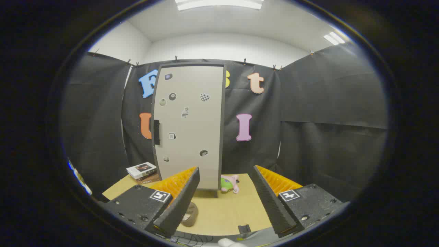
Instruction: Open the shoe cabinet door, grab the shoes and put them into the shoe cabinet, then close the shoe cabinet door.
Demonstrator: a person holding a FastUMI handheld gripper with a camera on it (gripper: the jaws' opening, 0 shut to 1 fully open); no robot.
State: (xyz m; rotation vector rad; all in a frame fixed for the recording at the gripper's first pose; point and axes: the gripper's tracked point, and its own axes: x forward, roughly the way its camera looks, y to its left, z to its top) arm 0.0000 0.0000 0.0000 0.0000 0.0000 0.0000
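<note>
The shoe cabinet (188, 127) stands on the table (223, 209) beyond the fingers, its door (192, 120) closed. The gripper (226, 202) is released, holding nothing. A stack of books (142, 170) lies left of the cabinet. A plush toy (229, 183) lies at its base. Beside the left finger lies what may be a shoe (190, 214).

pale beige cabinet door (188, 127) w/ stickers, tan table (223, 209), pink-green plush (229, 183)

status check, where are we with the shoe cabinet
Gripper jaws open, holding nothing. Shoe cabinet door shut, handle untouched. Shoe on table between the jaws. Plush toy beside cabinet base.
</note>
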